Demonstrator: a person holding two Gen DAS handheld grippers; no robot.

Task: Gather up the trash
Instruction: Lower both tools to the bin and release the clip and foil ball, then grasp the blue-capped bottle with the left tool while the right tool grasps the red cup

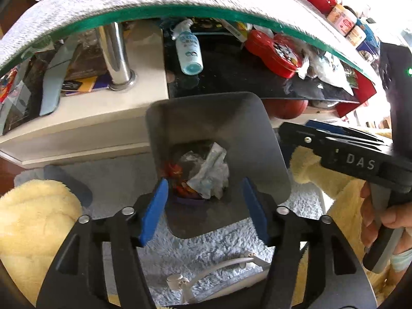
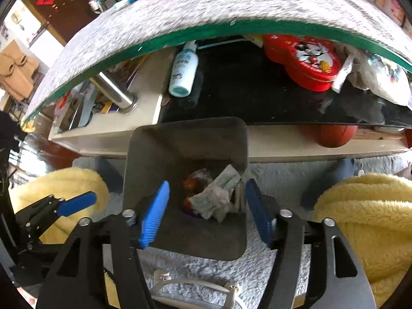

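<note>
Both hand-held grippers hover empty over the trash bin on the carpet.

Nearest, a white charger cable (image 2: pixel 185 282) lies on the grey carpet (image 1: pixel 221 247) just before the bin and could snag a finger on any low sweep. The left hand-held gripper (image 1: pixel 204 208) and right hand-held gripper (image 2: pixel 207 211) both stand wide, holding nothing. Beyond them the grey trash bin (image 1: pixel 257 139) holds crumpled paper (image 1: pixel 212 175) and an orange wrapper (image 1: pixel 173 171). Its rim sits near the bench's front edge (image 2: pixel 296 29); rising carelessly risks knocking that glass.
</note>
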